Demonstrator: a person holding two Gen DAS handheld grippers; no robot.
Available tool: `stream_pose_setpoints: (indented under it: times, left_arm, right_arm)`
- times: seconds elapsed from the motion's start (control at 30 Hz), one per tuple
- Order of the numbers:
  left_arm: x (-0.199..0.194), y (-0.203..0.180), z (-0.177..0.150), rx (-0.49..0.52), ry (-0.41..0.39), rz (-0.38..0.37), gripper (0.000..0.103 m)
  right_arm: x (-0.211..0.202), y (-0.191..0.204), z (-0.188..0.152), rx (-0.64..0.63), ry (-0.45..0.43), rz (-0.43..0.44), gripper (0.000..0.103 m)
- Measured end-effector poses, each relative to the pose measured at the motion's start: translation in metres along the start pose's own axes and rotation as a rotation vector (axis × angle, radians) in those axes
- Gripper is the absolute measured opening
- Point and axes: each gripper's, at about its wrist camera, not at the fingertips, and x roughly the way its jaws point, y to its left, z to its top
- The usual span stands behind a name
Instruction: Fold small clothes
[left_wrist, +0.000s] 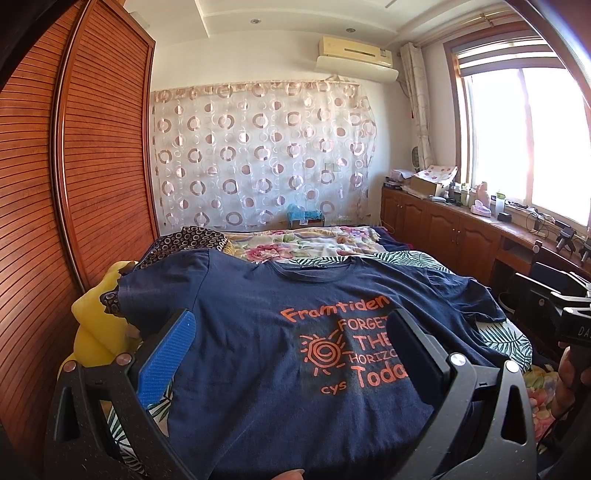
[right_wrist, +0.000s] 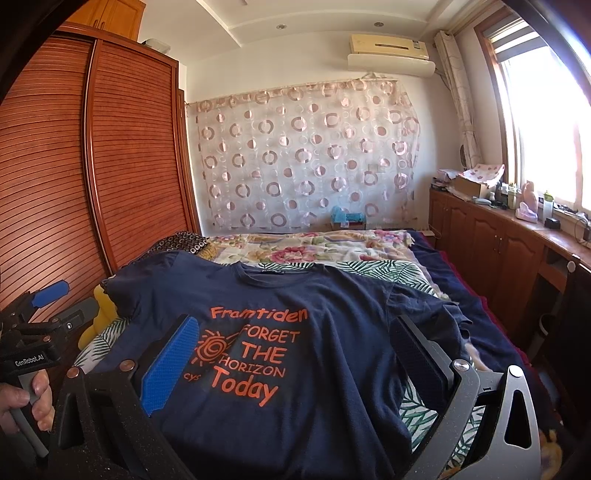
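A navy T-shirt (left_wrist: 258, 325) with orange print lies spread face up on the bed, collar at the far end; it also shows in the right wrist view (right_wrist: 314, 387). My left gripper (left_wrist: 291, 325) is open above the shirt's lower left part, jaws wide, nothing between them. My right gripper (right_wrist: 295, 332) is open above the shirt's lower right part, also empty. The left gripper also shows at the left edge of the right wrist view (right_wrist: 40, 295). The shirt's right sleeve (left_wrist: 476, 299) lies wrinkled.
A leaf-print sheet (right_wrist: 391, 273) and a floral blanket (left_wrist: 306, 240) cover the bed. A yellow plush (left_wrist: 96, 325) sits at the left edge by the wooden wardrobe (left_wrist: 74, 166). Low cabinets (left_wrist: 443, 225) with clutter run under the window on the right.
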Motion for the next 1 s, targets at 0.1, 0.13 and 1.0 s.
stream_pose_setpoints:
  times: [0.1, 0.13, 1.0]
  left_arm:
    - [0.0001, 0.0, 0.0002, 0.0, 0.0, 0.0, 0.103]
    - [-0.0002, 0.0, 0.0005, 0.0, 0.0, -0.001, 0.103]
    - [0.0009, -0.0016, -0.0018, 0.006, -0.002, 0.002, 0.103]
  right_arm:
    - [0.0, 0.0, 0.0001, 0.001, -0.001, 0.0, 0.103]
    - [-0.0002, 0.0, 0.0002, 0.001, -0.001, 0.0, 0.103]
    - [-0.0011, 0.0008, 0.0009, 0.002, -0.003, 0.002, 0.103]
